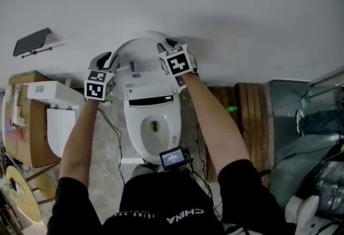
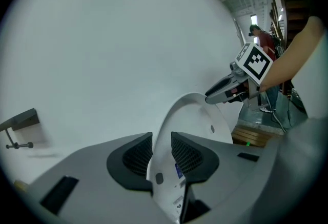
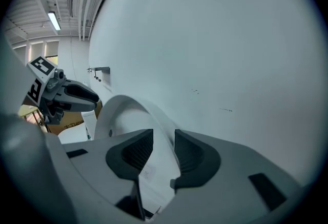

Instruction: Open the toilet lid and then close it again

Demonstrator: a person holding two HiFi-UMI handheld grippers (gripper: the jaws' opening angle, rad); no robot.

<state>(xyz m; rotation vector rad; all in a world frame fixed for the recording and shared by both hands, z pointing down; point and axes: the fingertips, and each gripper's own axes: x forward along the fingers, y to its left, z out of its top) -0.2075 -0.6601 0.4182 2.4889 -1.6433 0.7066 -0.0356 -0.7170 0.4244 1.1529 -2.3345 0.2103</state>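
The white toilet (image 1: pixel 153 126) stands against the wall with its lid (image 1: pixel 142 52) raised nearly upright. My left gripper (image 1: pixel 110 63) holds the lid's left edge and my right gripper (image 1: pixel 167 47) holds its right edge near the top. In the left gripper view the lid's rim (image 2: pixel 189 120) runs between the jaws of the left gripper (image 2: pixel 161 156), and both pads lie against it. In the right gripper view the curved rim (image 3: pixel 128 110) passes between the jaws of the right gripper (image 3: pixel 164 151) in the same way. Each gripper shows in the other's view across the lid.
A second white toilet part (image 1: pixel 56 121) rests against a cardboard box (image 1: pixel 29 126) at the left. A dark bracket (image 1: pixel 32 43) is fixed to the wall. Wooden slats (image 1: pixel 242 105) lie to the right. A small screen (image 1: pixel 173 157) and cables hang at my chest.
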